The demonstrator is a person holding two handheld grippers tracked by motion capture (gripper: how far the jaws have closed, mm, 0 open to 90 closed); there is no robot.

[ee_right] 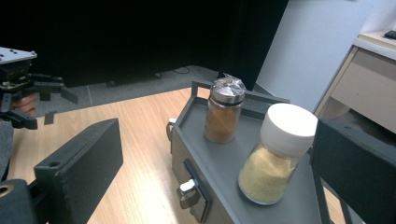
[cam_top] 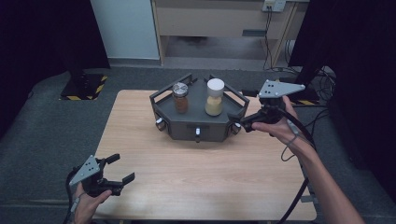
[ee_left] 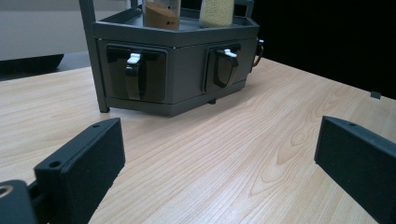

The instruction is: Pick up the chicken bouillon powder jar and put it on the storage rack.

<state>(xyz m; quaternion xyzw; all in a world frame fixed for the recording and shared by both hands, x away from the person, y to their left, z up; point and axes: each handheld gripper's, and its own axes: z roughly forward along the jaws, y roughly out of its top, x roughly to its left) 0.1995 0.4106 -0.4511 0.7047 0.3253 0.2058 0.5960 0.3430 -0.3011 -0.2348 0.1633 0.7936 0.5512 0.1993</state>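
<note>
While the left hand-held gripper is hovering low over the near left corner of the wooden surface with its jaws spread wide and holding nothing, a dark grey hexagonal rack is standing at the far middle of the surface, well apart from it. On the rack's flat top, a jar with a metal cap, filled with brown powder, is sitting upright at the left, and a jar with a white cap, filled with pale yellow grains, is sitting upright just beside it at the right. Further right, the right hand-held gripper is reaching toward the rack's right side, its jaws released and empty; in the right gripper view the white-capped jar is lying between them, nearest that gripper. This jar looks like clear glass or hard plastic: stiff, smooth, probably slippery, and possibly breakable if dropped. It seems light to moderate in weight, being roughly half full. The safest hold is likely across the round body just below the cap, squeezing gently and keeping it upright.
</note>
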